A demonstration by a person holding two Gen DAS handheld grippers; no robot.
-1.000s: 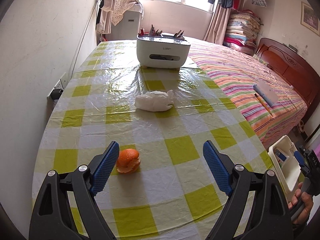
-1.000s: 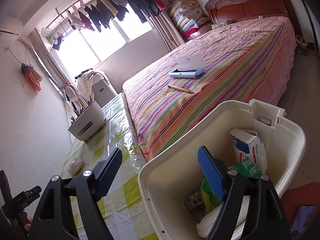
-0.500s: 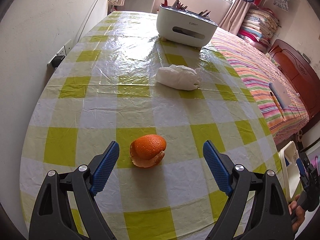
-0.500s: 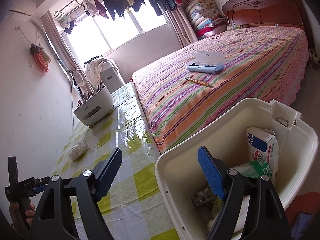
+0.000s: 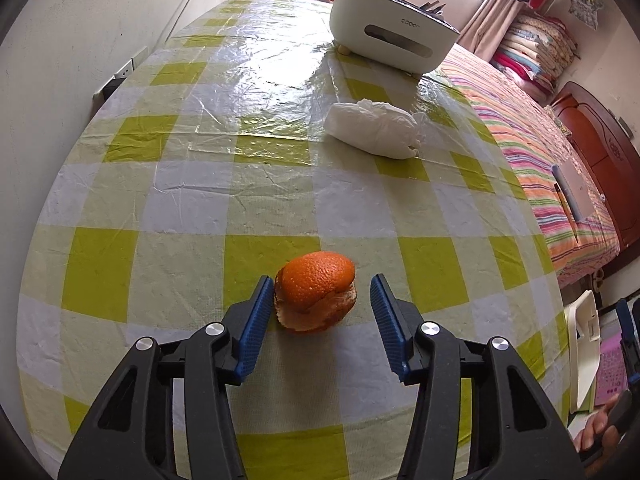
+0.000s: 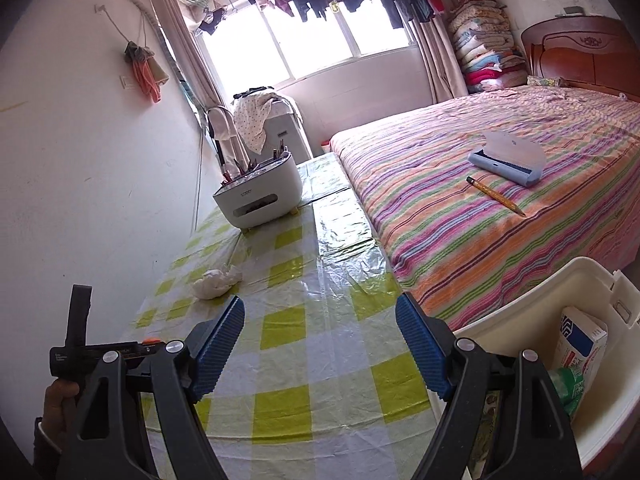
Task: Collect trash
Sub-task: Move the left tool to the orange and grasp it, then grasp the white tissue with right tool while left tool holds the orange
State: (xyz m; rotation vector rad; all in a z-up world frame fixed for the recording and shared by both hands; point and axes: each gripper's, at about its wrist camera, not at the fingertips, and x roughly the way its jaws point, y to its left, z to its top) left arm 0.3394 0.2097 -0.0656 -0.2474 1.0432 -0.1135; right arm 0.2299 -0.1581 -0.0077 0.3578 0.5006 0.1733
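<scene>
An orange peel (image 5: 316,294) lies on the green-and-white checked table (image 5: 160,208). My left gripper (image 5: 316,312) is open with its blue pads on either side of the peel, the left pad close to it. A crumpled white tissue (image 5: 376,130) lies farther back; it also shows in the right wrist view (image 6: 216,282). My right gripper (image 6: 320,344) is open and empty above the table's near edge. A white trash bin (image 6: 592,300) beside the table holds a carton (image 6: 580,340) and other trash.
A white organizer box (image 5: 394,36) with pens stands at the table's far end. A striped bed (image 6: 500,184) with a blue case (image 6: 508,158) and a pencil (image 6: 494,196) runs along the table's right side. A wall is on the left.
My left gripper moved forward and down around the orange peel and its jaws narrowed. My right gripper swung left, from over the bin to over the table edge.
</scene>
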